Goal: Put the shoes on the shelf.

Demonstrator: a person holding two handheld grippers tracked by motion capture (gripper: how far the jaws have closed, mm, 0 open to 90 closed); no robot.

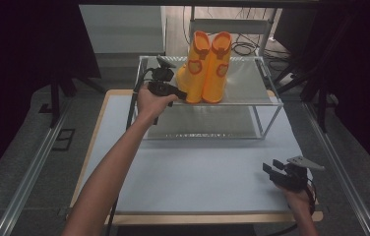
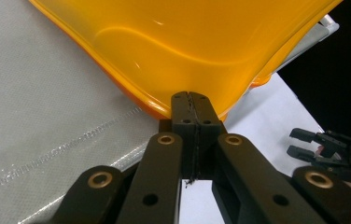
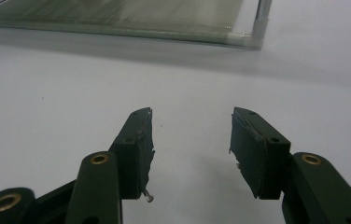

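1. Pale blue-grey covers the table (image 1: pixel 198 172), which stands in a dark room with cables on the floor behind it.
2. Two yellow rubber boots (image 1: pixel 205 66) with orange trim stand upright side by side on the top shelf of a metal-framed rack (image 1: pixel 266 101) at the far side of the table.
3. At the foot of the left-hand boot sits the left gripper (image 1: pixel 179 93), held in a hand (image 1: pixel 152 101) whose forearm reaches across the table.
4. In the left gripper view its jaws are pressed together with no gap, their tips touching the boot's orange lower edge (image 2: pixel 150 108); whether any of that edge is pinched between them cannot be told.
5. Well apart, near the table's front right corner, the right gripper (image 1: pixel 270 171) hovers low over bare tabletop.
6. Its jaws stand wide apart with nothing between them, pointing toward the rack's lower shelf (image 3: pixel 117 18).
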